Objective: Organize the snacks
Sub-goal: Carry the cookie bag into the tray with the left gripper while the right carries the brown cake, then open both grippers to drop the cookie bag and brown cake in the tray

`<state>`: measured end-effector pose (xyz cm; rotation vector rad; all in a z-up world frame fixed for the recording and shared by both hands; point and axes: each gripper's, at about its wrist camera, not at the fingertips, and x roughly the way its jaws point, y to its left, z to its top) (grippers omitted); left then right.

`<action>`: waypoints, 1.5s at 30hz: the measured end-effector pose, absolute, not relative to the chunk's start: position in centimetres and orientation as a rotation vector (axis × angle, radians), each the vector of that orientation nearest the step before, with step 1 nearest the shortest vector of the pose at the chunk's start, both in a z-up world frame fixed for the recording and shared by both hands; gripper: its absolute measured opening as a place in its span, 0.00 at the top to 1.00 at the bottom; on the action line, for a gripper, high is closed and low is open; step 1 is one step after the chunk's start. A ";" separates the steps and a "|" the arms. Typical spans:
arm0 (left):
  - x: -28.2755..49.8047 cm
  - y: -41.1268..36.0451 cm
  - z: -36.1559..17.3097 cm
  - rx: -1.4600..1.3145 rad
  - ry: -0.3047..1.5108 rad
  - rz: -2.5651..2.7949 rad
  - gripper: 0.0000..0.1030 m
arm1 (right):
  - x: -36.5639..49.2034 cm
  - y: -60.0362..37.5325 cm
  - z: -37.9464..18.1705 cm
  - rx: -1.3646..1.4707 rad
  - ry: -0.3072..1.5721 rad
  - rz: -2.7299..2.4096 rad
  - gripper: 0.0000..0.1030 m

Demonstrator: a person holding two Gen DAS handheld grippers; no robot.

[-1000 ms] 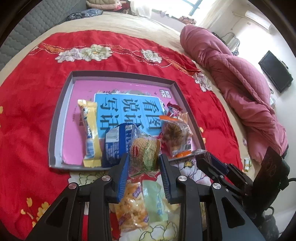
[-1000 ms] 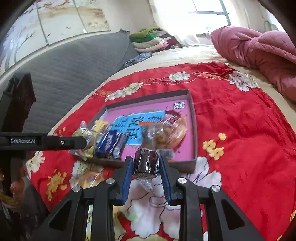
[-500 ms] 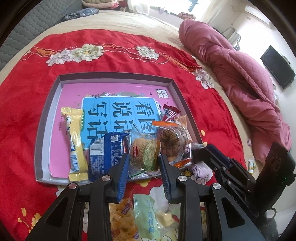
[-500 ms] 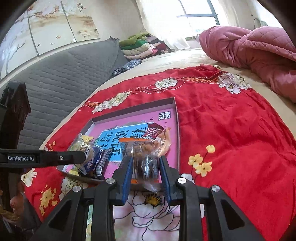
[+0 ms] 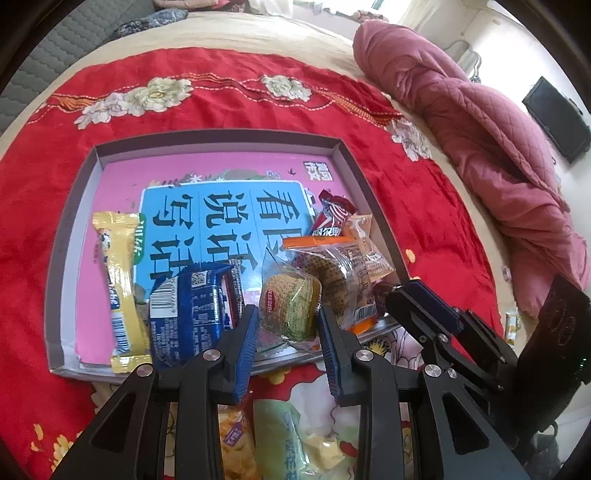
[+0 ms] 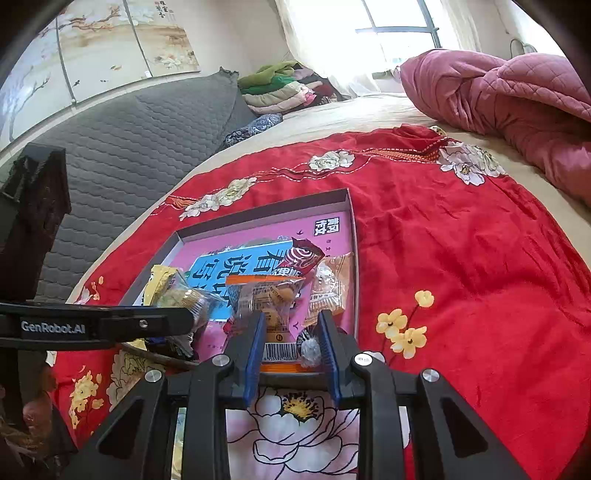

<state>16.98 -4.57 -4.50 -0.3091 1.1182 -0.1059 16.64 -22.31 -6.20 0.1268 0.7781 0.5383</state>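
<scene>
Pink-lined tray (image 5: 343, 155) holds wrapped snacks; left fingers (image 5: 284, 325) clamp a round cake (image 5: 290, 306), right fingers (image 6: 291, 339) nearly together.

A bed (image 6: 369, 110) with a beige sheet fills the room; a red floral cloth (image 6: 461, 258) lies spread over it; a pink quilted duvet (image 6: 517, 99) is bunched at the far side; a grey padded headboard (image 6: 129, 125) stands below painted wall panels (image 6: 110, 40); folded clothes (image 6: 280, 85) pile beside a bright curtained window (image 6: 391, 29); a dark screen (image 5: 557, 118) hangs on the wall.
</scene>
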 end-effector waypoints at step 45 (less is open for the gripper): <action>11.9 -0.8 -3.5 -0.350 1.163 -0.088 0.47 | 11.6 -20.3 -5.1 0.022 0.867 0.722 0.52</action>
